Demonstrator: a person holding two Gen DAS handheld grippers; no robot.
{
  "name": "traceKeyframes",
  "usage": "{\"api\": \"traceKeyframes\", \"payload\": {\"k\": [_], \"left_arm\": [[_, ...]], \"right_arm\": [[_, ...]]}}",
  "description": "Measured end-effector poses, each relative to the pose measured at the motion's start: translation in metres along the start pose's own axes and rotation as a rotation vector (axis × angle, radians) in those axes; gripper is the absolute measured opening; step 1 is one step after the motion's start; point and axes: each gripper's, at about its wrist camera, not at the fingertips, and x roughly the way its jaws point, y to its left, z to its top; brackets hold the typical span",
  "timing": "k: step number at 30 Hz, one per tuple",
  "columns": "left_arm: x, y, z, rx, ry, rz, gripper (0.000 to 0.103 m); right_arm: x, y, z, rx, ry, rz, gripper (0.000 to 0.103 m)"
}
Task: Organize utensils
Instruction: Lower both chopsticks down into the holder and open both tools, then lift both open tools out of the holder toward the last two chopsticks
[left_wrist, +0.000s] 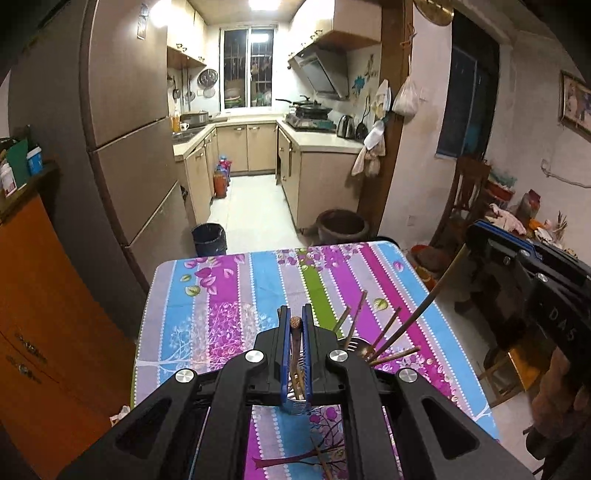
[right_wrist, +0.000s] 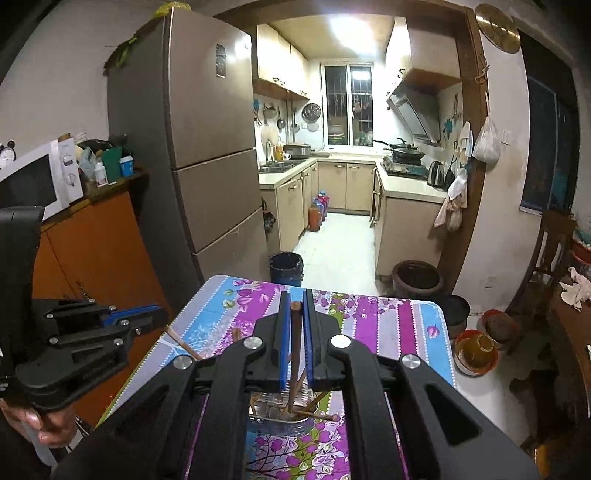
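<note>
- Left gripper (left_wrist: 295, 321): blue pads closed to a narrow gap on a brown stick with a knobbed end (left_wrist: 295, 322), held upright over the holder.
- Right gripper (right_wrist: 295, 306): pads likewise nearly together, clamping a dark chopstick (right_wrist: 294, 347) whose lower end stands inside the metal utensil holder (right_wrist: 280, 421).
- Holder sits on the striped floral tablecloth (left_wrist: 221, 288), near the table's near edge; several chopsticks (left_wrist: 391, 325) lean out of it at angles.
- Far half of the table is open; beyond its far edge stand a bin (right_wrist: 286, 268) and a clay pot (right_wrist: 417, 280).
</note>
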Motion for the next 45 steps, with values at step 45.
{"api": "traceKeyframes", "payload": {"k": [45], "left_arm": [[0.064, 0.007, -0.013, -0.025, 0.110, 0.046, 0.027]], "right_arm": [[0.047, -0.001, -0.002, 0.023, 0.107, -0.005, 0.006]]}}
